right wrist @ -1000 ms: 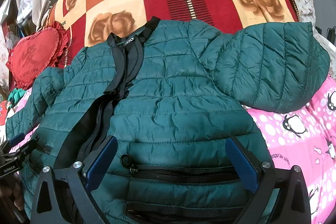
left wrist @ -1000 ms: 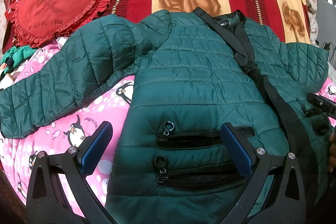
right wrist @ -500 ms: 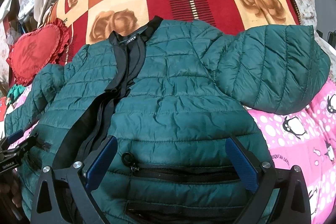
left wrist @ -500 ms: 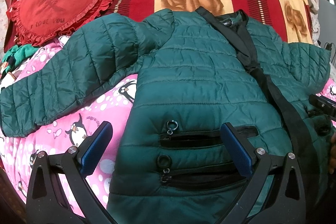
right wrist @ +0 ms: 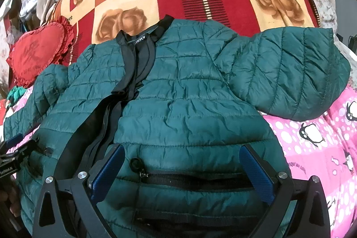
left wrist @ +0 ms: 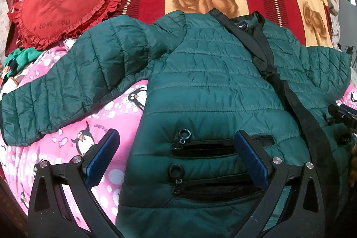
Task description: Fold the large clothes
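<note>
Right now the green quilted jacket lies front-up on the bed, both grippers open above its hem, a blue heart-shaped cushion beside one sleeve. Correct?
Not quite: the heart-shaped cushion is red, as the left wrist view shows. The jacket lies front-up, left gripper and right gripper open.

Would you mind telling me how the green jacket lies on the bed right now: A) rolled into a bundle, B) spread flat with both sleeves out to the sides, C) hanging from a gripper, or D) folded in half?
B: the green jacket lies front up, sleeves out to both sides, and both grippers are open, holding nothing.
</note>
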Action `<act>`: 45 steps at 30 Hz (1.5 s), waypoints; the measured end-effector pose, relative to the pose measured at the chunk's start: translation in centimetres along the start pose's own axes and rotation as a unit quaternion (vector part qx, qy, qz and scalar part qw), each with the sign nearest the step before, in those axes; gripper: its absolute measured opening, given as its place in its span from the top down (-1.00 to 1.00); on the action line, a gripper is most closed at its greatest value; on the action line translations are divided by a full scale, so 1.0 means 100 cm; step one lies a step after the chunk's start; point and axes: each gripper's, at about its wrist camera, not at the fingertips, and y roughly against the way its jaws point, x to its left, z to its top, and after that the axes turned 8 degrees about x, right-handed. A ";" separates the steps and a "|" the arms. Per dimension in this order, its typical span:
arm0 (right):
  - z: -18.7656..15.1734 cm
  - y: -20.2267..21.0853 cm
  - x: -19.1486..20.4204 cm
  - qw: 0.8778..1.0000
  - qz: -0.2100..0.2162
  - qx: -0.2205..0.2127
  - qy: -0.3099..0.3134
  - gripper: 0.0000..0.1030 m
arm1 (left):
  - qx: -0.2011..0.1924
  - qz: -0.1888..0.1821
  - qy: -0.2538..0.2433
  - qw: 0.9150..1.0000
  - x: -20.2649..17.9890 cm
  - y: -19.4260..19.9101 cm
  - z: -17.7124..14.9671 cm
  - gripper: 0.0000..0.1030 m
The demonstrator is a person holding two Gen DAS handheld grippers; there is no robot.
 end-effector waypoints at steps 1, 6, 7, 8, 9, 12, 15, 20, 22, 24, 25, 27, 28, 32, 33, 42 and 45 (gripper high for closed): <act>-0.001 0.002 0.000 1.000 -0.003 -0.001 0.001 -0.98 | -0.001 0.000 0.001 1.000 0.001 0.001 0.000 -0.99; -0.008 0.015 -0.002 1.000 -0.019 -0.013 0.005 -0.98 | -0.008 0.005 0.004 1.000 0.004 0.012 0.002 -0.99; -0.009 0.017 -0.003 1.000 -0.019 -0.014 0.003 -0.98 | -0.012 0.008 0.003 1.000 0.005 0.015 0.002 -0.99; -0.010 0.019 -0.004 1.000 -0.020 -0.016 0.001 -0.98 | -0.015 0.013 0.001 1.000 0.005 0.017 0.002 -0.99; -0.010 0.021 -0.004 1.000 -0.022 -0.018 -0.001 -0.98 | -0.014 0.018 0.000 1.000 0.006 0.018 0.001 -0.99; -0.013 0.028 -0.007 0.999 -0.027 -0.026 -0.006 -0.98 | 0.021 0.020 0.007 1.000 0.011 0.020 0.008 -0.99; -0.018 0.037 -0.012 0.999 -0.021 -0.032 -0.020 -0.98 | -0.009 0.015 0.023 1.000 0.023 0.051 0.025 -0.99; -0.025 0.044 -0.018 0.999 -0.011 -0.032 -0.034 -0.98 | 0.010 0.006 0.108 0.994 0.075 0.070 0.064 -0.99; -0.025 0.041 -0.016 0.999 -0.011 -0.026 -0.032 -0.98 | 0.019 -0.012 0.136 0.990 0.098 0.077 0.077 -0.99; -0.024 0.036 -0.014 0.999 -0.009 -0.020 -0.028 -0.98 | 0.028 -0.021 0.154 0.987 0.122 0.080 0.082 -0.99; -0.024 0.035 -0.011 1.000 -0.007 -0.018 -0.024 -0.98 | 0.027 -0.012 0.159 0.987 0.133 0.078 0.081 -0.99; -0.024 0.033 -0.007 1.000 -0.011 -0.015 -0.015 -0.98 | 0.018 0.023 0.167 0.986 0.153 0.072 0.063 -0.99; -0.024 0.032 -0.005 1.000 -0.017 -0.012 -0.012 -0.98 | 0.018 0.035 0.172 0.984 0.163 0.065 0.051 -0.99; -0.028 0.016 -0.004 0.999 -0.038 0.030 -0.007 -0.98 | 0.018 0.060 0.194 0.979 0.199 0.032 -0.016 -0.99; -0.030 0.010 -0.005 0.998 -0.038 0.043 -0.008 -0.98 | 0.018 0.062 0.197 0.978 0.206 0.026 -0.028 -0.99; -0.037 -0.006 0.000 0.997 -0.061 0.055 0.006 -1.00 | -0.062 0.068 0.290 0.953 0.287 0.029 -0.085 -0.99; -0.037 -0.009 0.002 0.996 -0.069 0.054 0.010 -1.00 | -0.077 0.010 0.337 0.938 0.310 0.024 -0.091 -0.99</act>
